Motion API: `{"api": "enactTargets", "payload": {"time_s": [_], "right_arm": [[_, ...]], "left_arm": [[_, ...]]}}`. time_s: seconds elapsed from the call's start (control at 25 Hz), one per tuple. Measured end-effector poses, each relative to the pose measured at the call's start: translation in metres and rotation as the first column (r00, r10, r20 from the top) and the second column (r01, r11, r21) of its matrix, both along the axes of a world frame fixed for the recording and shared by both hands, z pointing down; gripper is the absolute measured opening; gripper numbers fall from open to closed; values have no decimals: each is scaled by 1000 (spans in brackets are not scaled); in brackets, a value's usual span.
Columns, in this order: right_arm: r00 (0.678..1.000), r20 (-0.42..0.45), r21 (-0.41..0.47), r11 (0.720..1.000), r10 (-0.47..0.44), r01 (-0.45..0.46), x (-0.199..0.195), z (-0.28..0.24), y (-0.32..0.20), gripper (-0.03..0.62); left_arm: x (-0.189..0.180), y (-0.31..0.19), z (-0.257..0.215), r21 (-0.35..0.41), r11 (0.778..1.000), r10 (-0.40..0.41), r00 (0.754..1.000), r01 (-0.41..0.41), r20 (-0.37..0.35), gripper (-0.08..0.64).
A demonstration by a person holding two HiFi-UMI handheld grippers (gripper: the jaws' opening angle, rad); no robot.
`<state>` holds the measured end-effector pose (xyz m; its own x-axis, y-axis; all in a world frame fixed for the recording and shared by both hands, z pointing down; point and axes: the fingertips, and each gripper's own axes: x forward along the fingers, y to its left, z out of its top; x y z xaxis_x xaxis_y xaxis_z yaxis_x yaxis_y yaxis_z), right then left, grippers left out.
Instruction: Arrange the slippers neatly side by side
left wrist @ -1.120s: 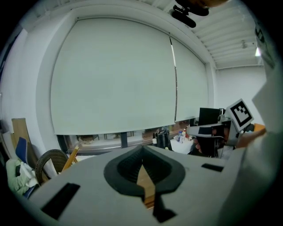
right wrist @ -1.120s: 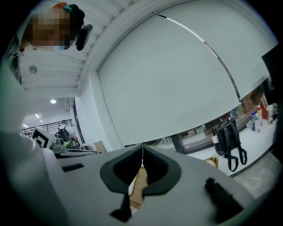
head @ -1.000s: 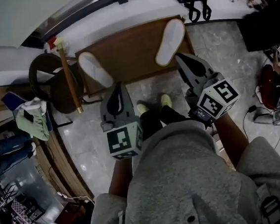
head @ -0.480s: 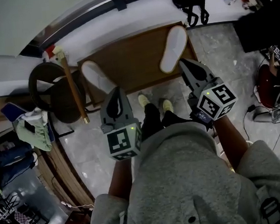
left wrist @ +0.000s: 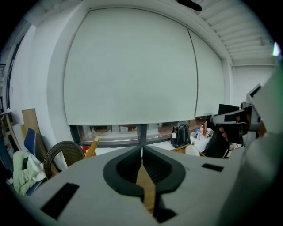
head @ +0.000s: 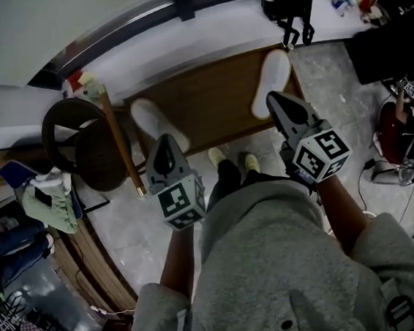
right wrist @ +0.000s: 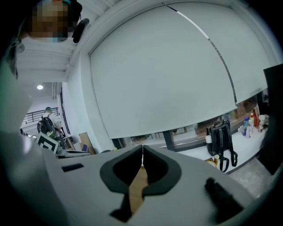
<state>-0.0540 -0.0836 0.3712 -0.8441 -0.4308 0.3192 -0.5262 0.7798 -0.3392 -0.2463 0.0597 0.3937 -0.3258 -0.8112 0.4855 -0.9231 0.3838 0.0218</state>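
Nothing is judged done yet; one white fabric slipper point(head: 150, 115) lies just ahead of the left tool point(head: 165, 140), the other white slipper point(head: 274, 69) just ahead of the right tool point(head: 272, 98), well apart on the brown wooden worktop point(head: 210, 94); both tools are pressed together, empty; gathering remains.

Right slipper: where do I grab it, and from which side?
Probably the near end of the right slipper, pinched across its thin edge from the person's side. It lies flat and lengthwise on the board, and that end is closest to the right gripper, whose shut jaws must open first.
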Motion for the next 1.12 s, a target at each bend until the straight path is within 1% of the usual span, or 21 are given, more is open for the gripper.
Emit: {"api": "enactTargets", "payload": {"time_s": [0.08, 0.24, 0.32, 0.64, 0.96, 1.12], "right_arm": [[1000, -7, 3, 1000, 2, -2, -10, 2, -2, 26], [1000, -18, 17, 1000, 2, -1, -34, 6, -5, 26], [1000, -24, 21, 1000, 2, -1, -43, 9, -6, 25], [998, -55, 8, 1000, 24, -24, -50, 16, -8, 26], [996, -88, -6, 1000, 19, -20, -57, 27, -6, 26], [995, -96, -15, 1000, 9, -11, -63, 31, -7, 25]], "left_arm": [[-16, 1, 8, -8, 999, -33, 999, 32, -29, 15], [-51, 4, 32, -26, 998, -61, 997, 60, -37, 15], [-61, 3, 41, -39, 997, -69, 997, 67, -46, 15], [-74, -3, 73, -103, 994, -52, 996, 44, -69, 17], [-81, -5, 109, -172, 985, -50, 995, 34, -92, 21], [-83, -5, 130, -219, 975, -48, 993, 23, -108, 51]]}}
